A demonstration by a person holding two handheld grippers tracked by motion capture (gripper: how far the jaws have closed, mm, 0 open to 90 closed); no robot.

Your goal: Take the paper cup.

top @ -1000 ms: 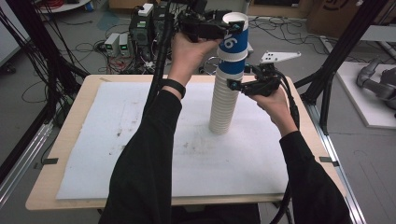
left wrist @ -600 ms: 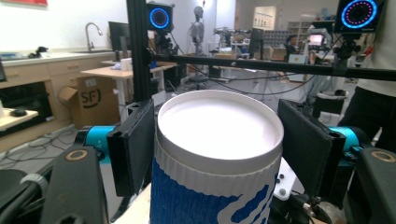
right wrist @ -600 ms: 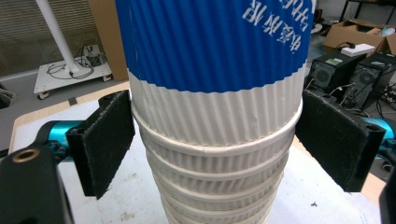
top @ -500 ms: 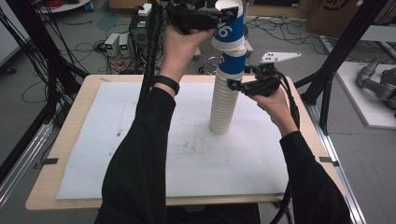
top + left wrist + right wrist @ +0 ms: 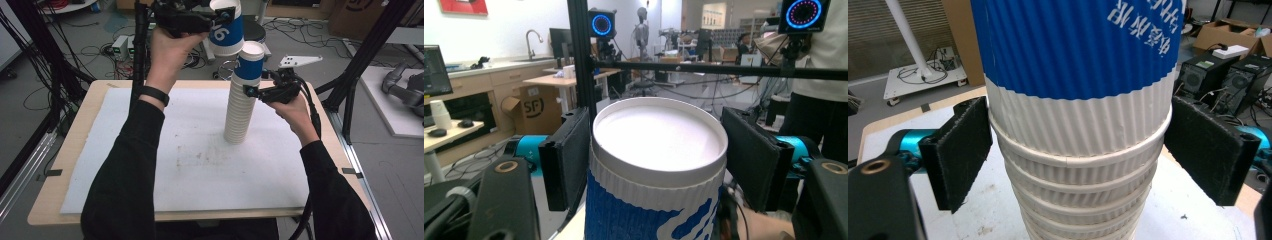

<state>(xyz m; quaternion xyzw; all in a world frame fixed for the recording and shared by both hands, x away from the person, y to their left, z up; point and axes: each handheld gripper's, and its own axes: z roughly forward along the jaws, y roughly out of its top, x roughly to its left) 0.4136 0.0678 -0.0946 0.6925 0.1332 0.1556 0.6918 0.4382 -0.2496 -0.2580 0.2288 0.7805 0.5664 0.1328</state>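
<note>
The cup (image 5: 226,31) I had in my left gripper (image 5: 220,19) had come clear of the stack (image 5: 242,97) since a second before, up and off to the left of its top, so one cup was separated and only needed setting down. It was paper, upside down, with a blue ribbed band and a white rim. My right gripper (image 5: 255,91) clamped the stack just under its top cup, mid-table on the white sheet (image 5: 200,165).

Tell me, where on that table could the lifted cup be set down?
The white sheet lies bare left of and in front of the tall stack of white-and-blue paper cups. It is crowded right of the stack, where the right claw grips it.
</note>
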